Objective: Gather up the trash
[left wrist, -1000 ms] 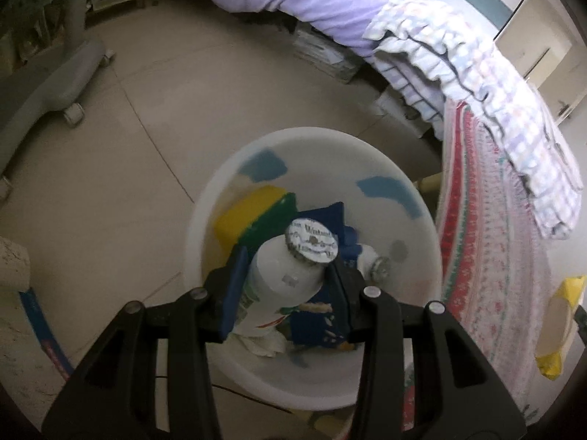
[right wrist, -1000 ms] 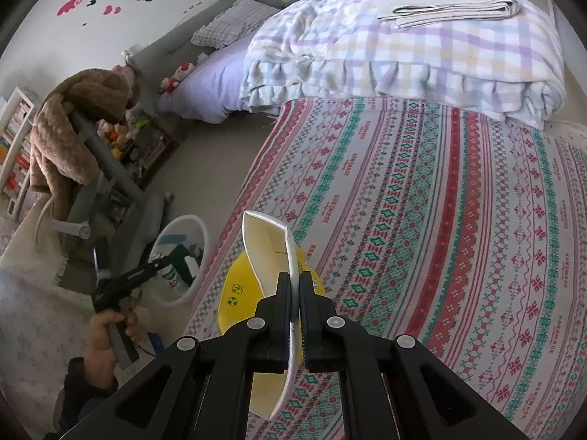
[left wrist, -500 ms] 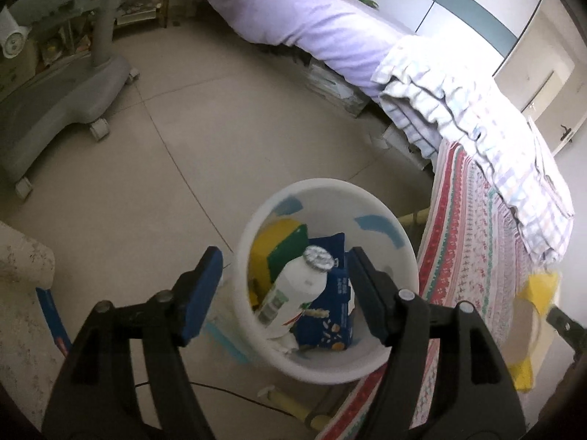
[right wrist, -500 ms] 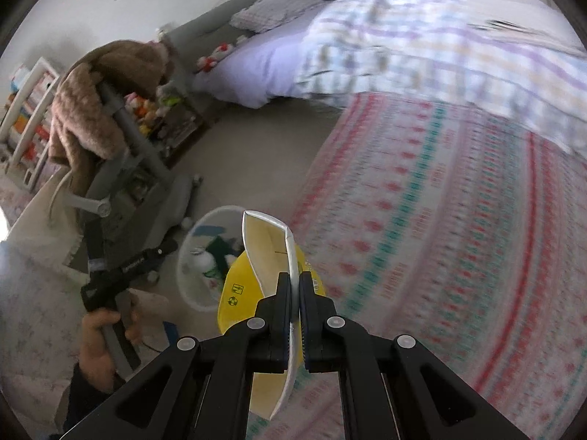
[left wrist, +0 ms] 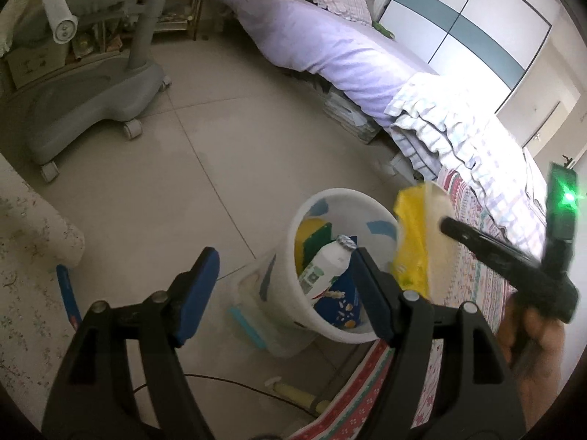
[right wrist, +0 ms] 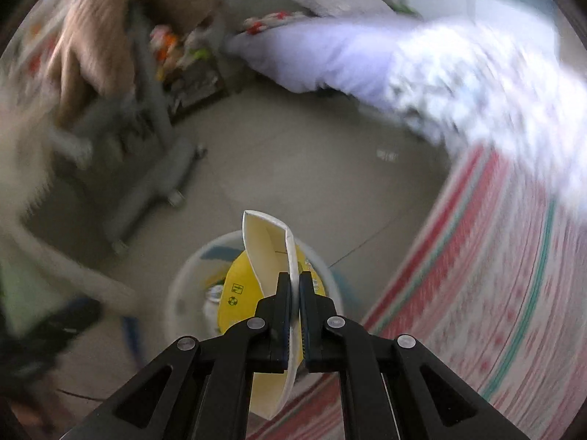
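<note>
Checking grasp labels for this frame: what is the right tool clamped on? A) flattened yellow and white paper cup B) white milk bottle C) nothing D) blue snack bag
A: in the right wrist view the right tool is pinched shut on the flattened yellow and white paper cup, over the white bin; the milk bottle lies in the bin.

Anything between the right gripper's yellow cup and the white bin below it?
Nothing: in the right wrist view the yellow cup hangs directly over the white bin with no obstruction.
</note>
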The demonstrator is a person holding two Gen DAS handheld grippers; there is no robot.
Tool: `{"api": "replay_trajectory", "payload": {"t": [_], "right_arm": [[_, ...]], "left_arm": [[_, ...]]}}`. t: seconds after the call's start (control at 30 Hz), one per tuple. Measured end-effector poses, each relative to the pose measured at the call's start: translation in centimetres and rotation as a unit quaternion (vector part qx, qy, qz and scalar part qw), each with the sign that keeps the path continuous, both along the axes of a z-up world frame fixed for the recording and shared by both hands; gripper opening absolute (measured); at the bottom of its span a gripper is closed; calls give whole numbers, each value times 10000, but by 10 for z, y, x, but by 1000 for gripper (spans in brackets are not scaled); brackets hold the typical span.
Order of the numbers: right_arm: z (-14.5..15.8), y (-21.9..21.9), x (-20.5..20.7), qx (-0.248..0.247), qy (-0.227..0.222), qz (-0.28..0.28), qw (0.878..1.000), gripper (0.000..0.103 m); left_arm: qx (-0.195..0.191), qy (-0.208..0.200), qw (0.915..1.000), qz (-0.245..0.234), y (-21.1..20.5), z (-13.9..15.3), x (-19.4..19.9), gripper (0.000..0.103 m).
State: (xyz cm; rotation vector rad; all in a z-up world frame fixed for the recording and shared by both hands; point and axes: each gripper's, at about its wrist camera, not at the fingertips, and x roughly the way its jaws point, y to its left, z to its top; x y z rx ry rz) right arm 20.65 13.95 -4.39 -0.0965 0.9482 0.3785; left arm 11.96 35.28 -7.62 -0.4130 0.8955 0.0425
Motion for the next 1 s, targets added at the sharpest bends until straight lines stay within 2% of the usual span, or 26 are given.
{"api": "replay_trajectory", "payload": {"t": [0.1,0.17,0.27,0.33,0.43,0.47,0.6,0.7,0.87,1.0], "right_arm": [[-6,30,-4,-946,-474,435,9934,5],[-17,50,-9,-1665,-736,743,9805,6],[-34,66,-16,-2120,-794,1066,9682,9],[-38,72,-20,-2130,-815,1102,9674,16],[-35,69,-26,-1611,-617,1222,9774,40],[-31,64,-28,-1326,-539,1240,9819,42],[-13,40,-25,-558,-283,937,9936,42],[2,6,-29,-29,-111,605,9981,43],[23,-48,-51,688,169,383,9968,49],[42,-79,-92,864,210,449,9950,51]], "left_arm": [[-34,-3,10000,12,5,-1,-1,74],[-50,11,10000,8,6,-3,0,74],[-123,27,9999,-9,6,-4,0,74],[-128,21,9999,-11,5,-4,0,74],[-145,2,9999,-27,5,-2,-3,74],[-154,-2,9999,-25,5,-1,-4,74],[-198,24,9998,-15,4,2,-7,74],[-128,5,9999,-12,-4,11,-11,74],[107,-88,9999,-1,-24,35,-28,78],[292,-143,9995,-53,-46,58,-43,82]]}}
